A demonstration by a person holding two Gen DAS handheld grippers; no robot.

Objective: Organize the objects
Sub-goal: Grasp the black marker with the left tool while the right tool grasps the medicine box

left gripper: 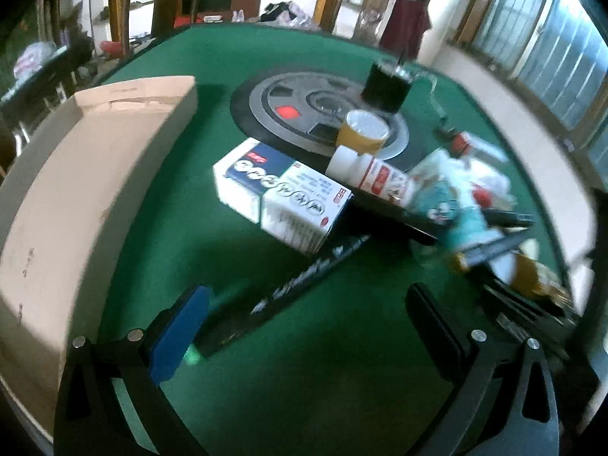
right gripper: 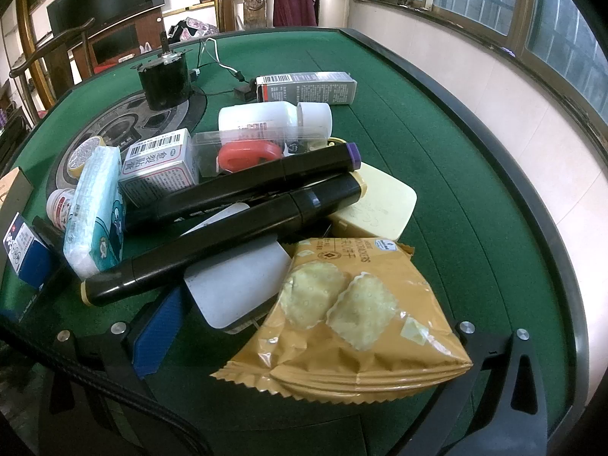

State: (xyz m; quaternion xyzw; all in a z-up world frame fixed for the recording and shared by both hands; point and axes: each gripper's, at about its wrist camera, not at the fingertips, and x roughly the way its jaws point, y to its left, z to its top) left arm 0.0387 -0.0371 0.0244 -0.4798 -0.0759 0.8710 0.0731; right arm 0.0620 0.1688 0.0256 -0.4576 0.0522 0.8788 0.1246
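Observation:
In the left wrist view my left gripper (left gripper: 311,326) is open over the green table, with a black marker (left gripper: 288,288) lying between its fingers near the blue left pad (left gripper: 182,334). A white and blue box (left gripper: 281,193) lies beyond it, and a white pill bottle (left gripper: 364,171) behind that. An open cardboard box (left gripper: 87,174) stands at the left. In the right wrist view my right gripper (right gripper: 304,345) is open around a tan cracker packet (right gripper: 353,323). Two black markers (right gripper: 228,235) lie across a pile of boxes, a tissue pack (right gripper: 95,209) and a cream case (right gripper: 372,205).
A black cylinder motor (right gripper: 163,79) with a white cable stands on the round centre plate (left gripper: 319,106) of the table. A roll of yellow tape (left gripper: 364,129) sits by it. A grey box (right gripper: 307,87) lies at the back. Chairs surround the table; its raised rim (right gripper: 532,228) curves on the right.

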